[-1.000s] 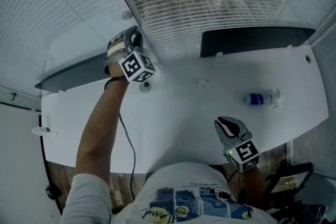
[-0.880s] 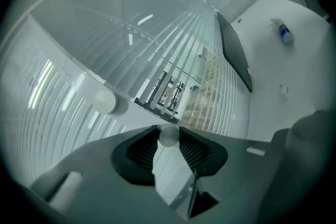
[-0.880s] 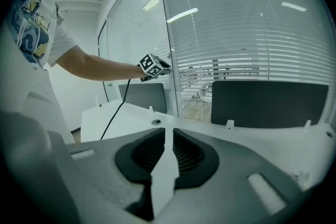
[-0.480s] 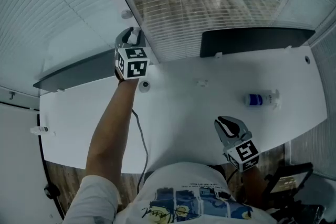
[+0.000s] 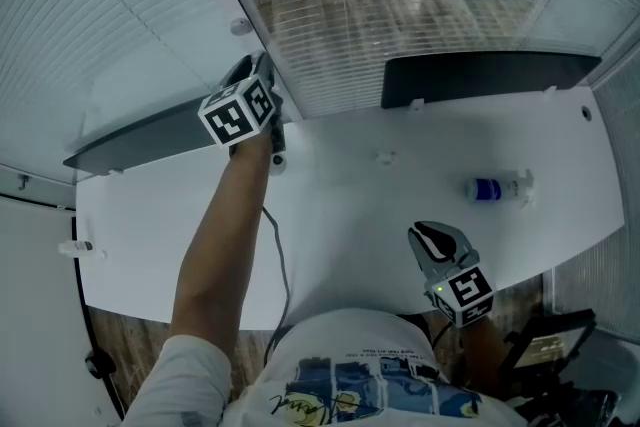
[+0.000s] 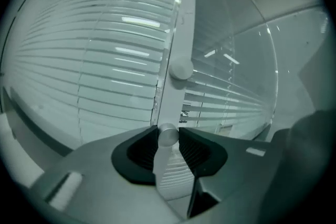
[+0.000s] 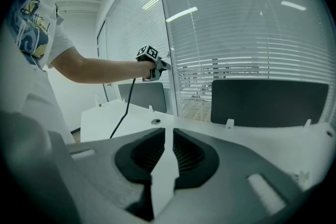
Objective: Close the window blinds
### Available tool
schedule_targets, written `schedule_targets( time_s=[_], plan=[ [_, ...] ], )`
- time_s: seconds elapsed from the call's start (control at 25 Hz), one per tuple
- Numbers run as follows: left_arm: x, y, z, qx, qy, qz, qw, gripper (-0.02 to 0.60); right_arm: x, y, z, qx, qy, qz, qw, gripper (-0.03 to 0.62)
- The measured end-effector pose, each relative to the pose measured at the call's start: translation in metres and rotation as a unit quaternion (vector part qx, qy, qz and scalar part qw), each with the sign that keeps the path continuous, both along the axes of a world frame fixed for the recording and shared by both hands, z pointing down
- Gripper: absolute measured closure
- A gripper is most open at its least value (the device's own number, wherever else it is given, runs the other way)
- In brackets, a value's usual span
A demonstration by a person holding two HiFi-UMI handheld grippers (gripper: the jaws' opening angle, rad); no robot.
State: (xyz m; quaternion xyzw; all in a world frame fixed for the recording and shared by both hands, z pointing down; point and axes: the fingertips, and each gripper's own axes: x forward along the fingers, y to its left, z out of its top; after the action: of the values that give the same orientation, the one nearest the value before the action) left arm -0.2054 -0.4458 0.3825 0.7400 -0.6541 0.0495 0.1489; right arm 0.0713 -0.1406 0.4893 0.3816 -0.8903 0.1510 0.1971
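The left tool (image 5: pixel 258 75) is clamped on the small round knob (image 6: pixel 168 134) on the window post. The blinds (image 5: pixel 400 25) beside it still show gaps between slats, so closing looks unfinished. The right tool (image 5: pixel 432 240) hangs clenched and empty over the table (image 5: pixel 340 205).

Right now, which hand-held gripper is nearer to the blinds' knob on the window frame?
Left. The left hand-held gripper grips the knob on the window frame; the right hand-held gripper hangs over the near edge of the desk, well away from it.
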Motion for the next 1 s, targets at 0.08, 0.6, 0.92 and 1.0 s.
schedule_targets(
  time_s=[0.08,0.6,0.92,1.0],
  plan=[
    [0.001,-0.001,0.002,-0.003,0.044,-0.01,0.999,0.451,0.001,0.0,0.001,0.002,0.003,0.0,1.0,0.559],
    [-0.002,0.0,-0.003,0.003,-0.084,-0.006,0.9964,0.403,0.004,0.001,0.003,0.008,0.015,0.0,1.0,0.559],
    [0.012,0.008,0.0,0.033,-0.435,0.08,0.8964,0.382,-0.002,0.001,0.0,0.018,0.026,-0.01,0.999,0.558],
    [0.014,0.009,0.004,0.044,-0.502,0.097,0.8581,0.382,-0.004,0.001,0.0,0.018,0.027,-0.011,0.999,0.559]
  ],
)
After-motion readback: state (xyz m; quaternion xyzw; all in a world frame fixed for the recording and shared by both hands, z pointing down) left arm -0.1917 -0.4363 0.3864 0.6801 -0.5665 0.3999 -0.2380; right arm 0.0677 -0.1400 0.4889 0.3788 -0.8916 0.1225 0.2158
